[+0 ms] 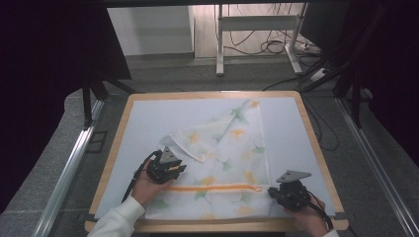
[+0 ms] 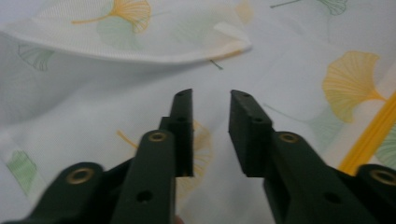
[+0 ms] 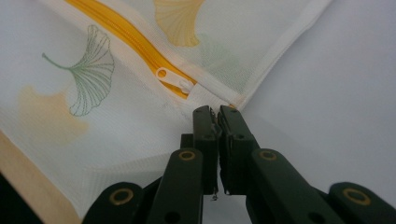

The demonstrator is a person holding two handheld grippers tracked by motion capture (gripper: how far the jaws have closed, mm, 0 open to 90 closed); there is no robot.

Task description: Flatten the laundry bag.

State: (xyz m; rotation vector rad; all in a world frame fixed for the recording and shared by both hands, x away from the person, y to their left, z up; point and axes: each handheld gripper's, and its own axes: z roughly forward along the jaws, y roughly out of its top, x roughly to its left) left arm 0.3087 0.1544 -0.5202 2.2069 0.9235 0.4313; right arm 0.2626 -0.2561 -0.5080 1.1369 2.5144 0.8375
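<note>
A white mesh bag (image 1: 232,148) printed with ginkgo leaves lies flat on a pale blue mat (image 1: 148,123). An orange zipper (image 1: 217,188) runs across its near part, and its far left corner is folded over as a flap (image 2: 130,42). My left gripper (image 1: 174,167) hovers open over the bag's left part, nothing between its jaws (image 2: 211,95); the zipper (image 2: 369,140) lies to its right. My right gripper (image 1: 272,190) is shut on the bag's right edge (image 3: 218,112), just past the white zipper pull (image 3: 175,80) at the zipper's end.
The mat covers a wooden table (image 1: 316,143) with rounded corners. Bare mat lies to the left and right of the bag. Beyond the table are a grey floor, metal rails (image 1: 69,168) on both sides and a desk frame with cables (image 1: 257,44).
</note>
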